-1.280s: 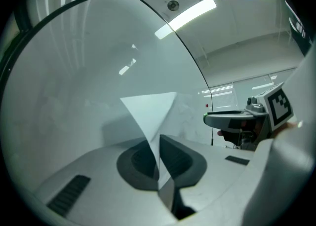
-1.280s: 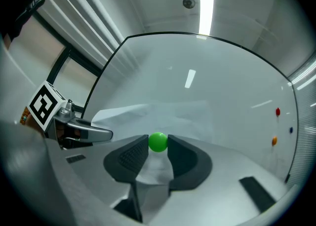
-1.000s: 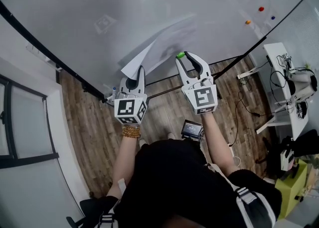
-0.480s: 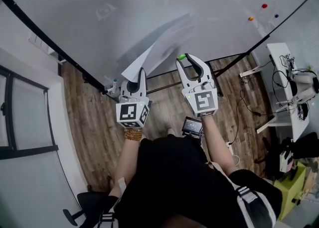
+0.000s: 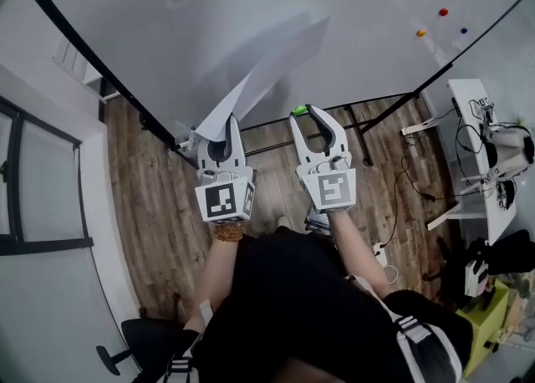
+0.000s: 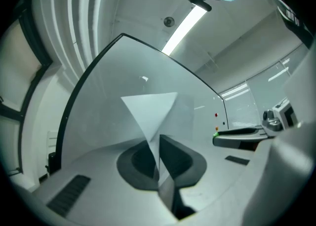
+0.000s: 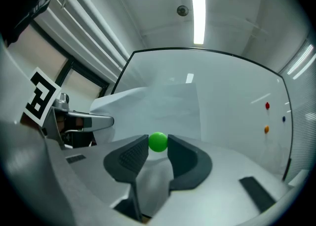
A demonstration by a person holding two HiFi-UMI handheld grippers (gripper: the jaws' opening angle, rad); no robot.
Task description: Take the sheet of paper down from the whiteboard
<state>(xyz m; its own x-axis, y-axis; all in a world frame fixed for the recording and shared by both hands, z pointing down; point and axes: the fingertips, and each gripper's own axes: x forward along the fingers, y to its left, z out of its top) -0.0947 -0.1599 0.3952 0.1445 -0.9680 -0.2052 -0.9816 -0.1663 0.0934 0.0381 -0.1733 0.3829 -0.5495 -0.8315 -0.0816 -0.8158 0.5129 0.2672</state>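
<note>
- Showing the head view: the left gripper [image 5: 220,129] pinched a lower corner of the sheet of paper [image 5: 272,68], which slanted up against the whiteboard [image 5: 150,13]
- Left gripper view: its jaws were closed on the sheet's edge
- Right gripper view: the right gripper [image 7: 158,144] clamped a green magnet [image 7: 158,140]; unpinning looked done, and the next move called for drawing the sheet clear without tearing

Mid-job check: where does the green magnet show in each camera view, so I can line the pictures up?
Head view: the green magnet is just above centre, at the tip of the right gripper.
Left gripper view: a small green spot at right, mid-height.
Right gripper view: the magnet is at centre, pinched between the jaws.
Shared landmark: the red magnet on the whiteboard, visible in all three.
</note>
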